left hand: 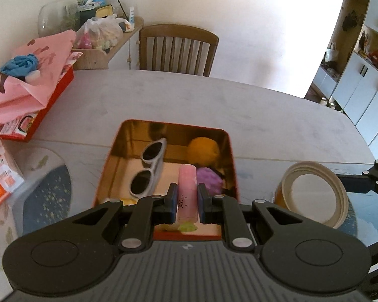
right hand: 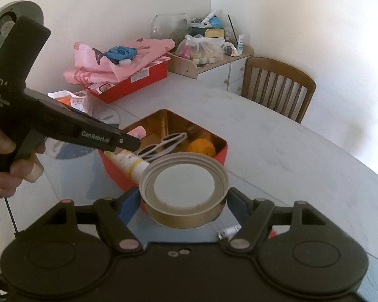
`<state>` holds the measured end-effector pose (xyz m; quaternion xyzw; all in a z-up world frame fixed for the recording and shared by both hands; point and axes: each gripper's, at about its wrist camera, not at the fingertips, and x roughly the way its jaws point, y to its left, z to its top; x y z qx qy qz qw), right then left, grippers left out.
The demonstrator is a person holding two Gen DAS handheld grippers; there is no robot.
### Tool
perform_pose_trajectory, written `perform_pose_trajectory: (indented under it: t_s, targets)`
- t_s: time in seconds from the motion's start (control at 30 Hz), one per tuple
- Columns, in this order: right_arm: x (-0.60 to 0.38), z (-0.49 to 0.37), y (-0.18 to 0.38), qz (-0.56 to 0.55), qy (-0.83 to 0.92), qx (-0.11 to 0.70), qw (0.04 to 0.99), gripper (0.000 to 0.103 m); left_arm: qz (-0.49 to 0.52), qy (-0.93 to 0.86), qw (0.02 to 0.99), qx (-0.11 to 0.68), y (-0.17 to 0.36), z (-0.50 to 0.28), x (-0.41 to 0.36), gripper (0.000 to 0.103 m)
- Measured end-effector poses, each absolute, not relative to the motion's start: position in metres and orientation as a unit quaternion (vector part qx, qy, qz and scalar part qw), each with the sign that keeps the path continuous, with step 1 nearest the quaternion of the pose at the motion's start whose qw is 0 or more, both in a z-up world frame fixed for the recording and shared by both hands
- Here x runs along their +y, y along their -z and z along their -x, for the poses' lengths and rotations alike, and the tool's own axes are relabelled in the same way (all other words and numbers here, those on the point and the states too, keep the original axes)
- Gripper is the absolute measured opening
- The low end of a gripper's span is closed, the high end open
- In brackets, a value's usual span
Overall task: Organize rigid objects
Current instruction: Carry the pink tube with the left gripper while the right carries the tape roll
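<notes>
Left wrist view: the left tool (left hand: 187,202) was clamped on a pink tube (left hand: 187,193), held above the open red tin (left hand: 233,166) on the grey counter (left hand: 264,115). Inside the tin lay white sunglasses (left hand: 148,170), an orange ball (left hand: 203,149) and a purple ball (left hand: 209,181). A round lid (left hand: 315,193) showed at right; a red box (left hand: 50,105) under pink cloth (left hand: 37,75) sat at left, and a wooden chair (left hand: 178,47) stood beyond.

Right wrist view: the right tool (right hand: 182,196) gripped the lid (right hand: 184,188) by its gold rim, underside up, in front of the tin (right hand: 216,154). A hand (right hand: 5,161) held the left tool's (right hand: 128,142) handle at left, angled down over the tin and marked "GenRobot.AI" and "Data Acquisition System". A yellow-and-white tube (right hand: 131,162) lay in the tin's near edge.
</notes>
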<state>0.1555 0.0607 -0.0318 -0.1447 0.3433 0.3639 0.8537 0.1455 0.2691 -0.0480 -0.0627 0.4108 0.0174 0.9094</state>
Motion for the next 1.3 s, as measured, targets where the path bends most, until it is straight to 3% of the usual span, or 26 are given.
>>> perform_pose_trajectory:
  t_s: [0.6,1.3]
  targets:
    - [0.154,-0.203,0.063,0.195,-0.334,0.368,0.846,0.074,0.054,-0.008,0.898,0.437,0.087,-0.213,0.336,0.016]
    - [0.205,-0.23,0.103,0.247,-0.322,0.402,0.821,0.074,0.037,0.016,0.887,0.46,0.123,-0.261,0.344,0.016]
